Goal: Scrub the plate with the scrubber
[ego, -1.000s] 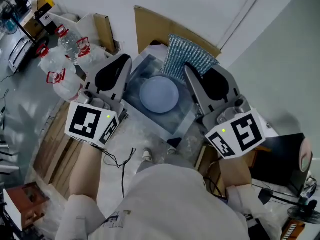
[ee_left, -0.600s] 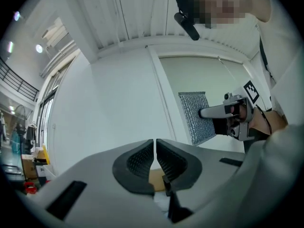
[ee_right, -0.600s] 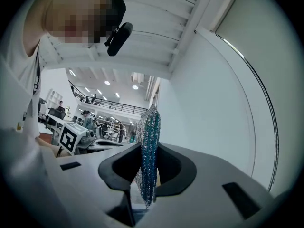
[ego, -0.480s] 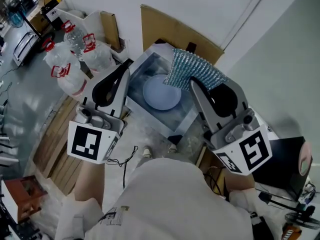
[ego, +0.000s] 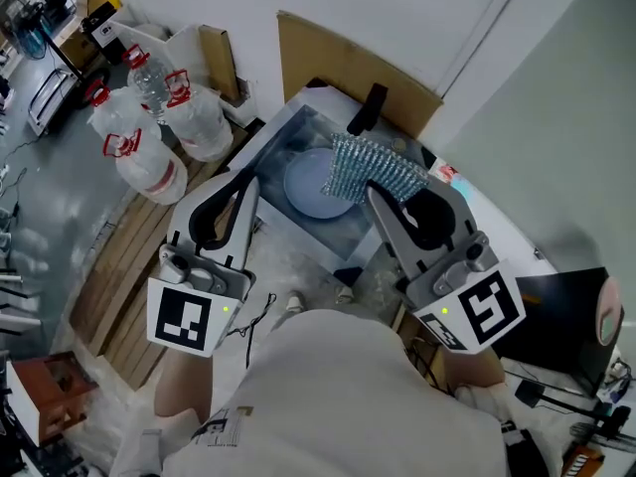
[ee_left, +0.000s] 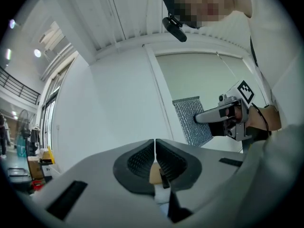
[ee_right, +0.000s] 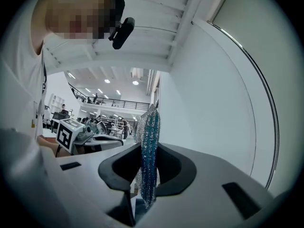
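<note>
Head view. The plate (ego: pixel 314 185) is lying flat in the basin (ego: pixel 283 137). The right gripper (ego: pixel 376 193), at the plate's 4 o'clock, is clamping the scrubber (ego: pixel 373 170) between its jaws. The scrubber is overlapping the plate's 3 o'clock rim; contact cannot be told. The left gripper (ego: pixel 246 182), at the plate's 9 o'clock, is keeping its jaws closed on nothing, apart from the plate.
</note>
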